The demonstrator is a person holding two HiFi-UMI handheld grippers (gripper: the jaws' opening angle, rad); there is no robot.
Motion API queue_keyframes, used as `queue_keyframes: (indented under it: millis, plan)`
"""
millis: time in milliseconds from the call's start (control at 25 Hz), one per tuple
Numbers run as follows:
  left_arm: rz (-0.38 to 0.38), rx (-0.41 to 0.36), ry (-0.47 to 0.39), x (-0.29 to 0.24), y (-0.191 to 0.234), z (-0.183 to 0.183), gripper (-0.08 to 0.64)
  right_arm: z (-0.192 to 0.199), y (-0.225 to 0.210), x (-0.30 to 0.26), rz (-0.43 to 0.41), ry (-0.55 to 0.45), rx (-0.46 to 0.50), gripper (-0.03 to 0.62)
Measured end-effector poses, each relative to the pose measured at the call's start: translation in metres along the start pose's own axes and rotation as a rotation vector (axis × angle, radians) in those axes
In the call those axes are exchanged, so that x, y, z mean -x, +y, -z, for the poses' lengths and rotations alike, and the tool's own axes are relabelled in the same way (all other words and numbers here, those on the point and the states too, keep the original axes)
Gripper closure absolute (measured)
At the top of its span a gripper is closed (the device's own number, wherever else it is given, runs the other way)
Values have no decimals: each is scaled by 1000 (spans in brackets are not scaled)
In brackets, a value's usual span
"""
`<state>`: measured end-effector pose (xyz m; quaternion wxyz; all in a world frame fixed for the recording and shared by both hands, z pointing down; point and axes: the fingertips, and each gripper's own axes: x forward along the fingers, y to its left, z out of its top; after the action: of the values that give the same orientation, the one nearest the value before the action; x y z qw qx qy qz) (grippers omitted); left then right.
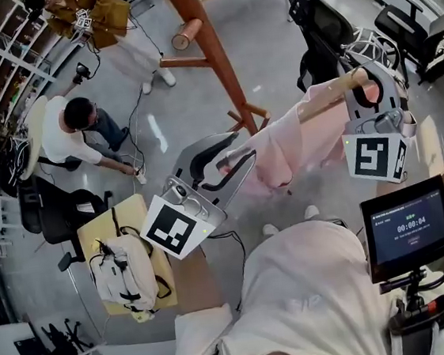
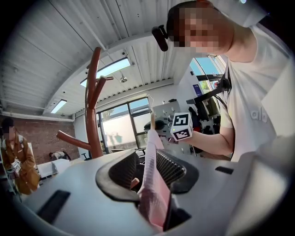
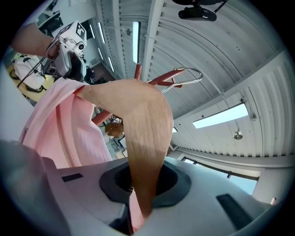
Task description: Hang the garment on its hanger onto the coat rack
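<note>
A pale pink garment [image 1: 283, 150] hangs on a wooden hanger [image 1: 328, 93] in front of me, stretched between both grippers. My right gripper [image 1: 365, 93] is shut on one end of the hanger [image 3: 143, 124], whose metal hook [image 3: 189, 73] points up toward the rack's pegs. My left gripper [image 1: 218, 159] stands open at the garment's other end. A fold of pink cloth [image 2: 152, 184] runs between its spread jaws, resting against the right pad. The brown wooden coat rack [image 1: 207, 47] rises just beyond the garment, and its pole [image 2: 94, 115] shows to the left in the left gripper view.
A person in a white shirt [image 1: 74, 134] crouches on the floor at the left, and another in a brown jacket [image 1: 88, 13] stands at the top. A yellow table [image 1: 92, 227] carries a beige bag [image 1: 125, 271]. Office chairs [image 1: 316, 27] and a timer screen [image 1: 407, 227] are at the right.
</note>
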<state>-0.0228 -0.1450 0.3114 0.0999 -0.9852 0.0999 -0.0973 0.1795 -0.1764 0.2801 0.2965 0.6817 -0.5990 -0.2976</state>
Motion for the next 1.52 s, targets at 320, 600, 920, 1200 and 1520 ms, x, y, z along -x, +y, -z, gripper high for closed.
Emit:
queue_keyframes:
  millis: [320,600,920,1200,1520]
  plan:
    - [-7,-46,42,-10,2,-13,436,-31,-15,-22,-11,-113,-2,532]
    - [-26,9,25,-7,11,-36,436,-64,-35,-37,-29,-222,-53,532]
    - [-60,-39,16,1,30,-63,437,-96,-48,-64,-87,-335,-54,532]
    - [-99,-99,84,7,38,-82,440,-127,-59,-87,-131,-400,-64,532]
    - [-174,-81,105,16,48,-101,460,-152,-64,-104,-191,-449,-76,532]
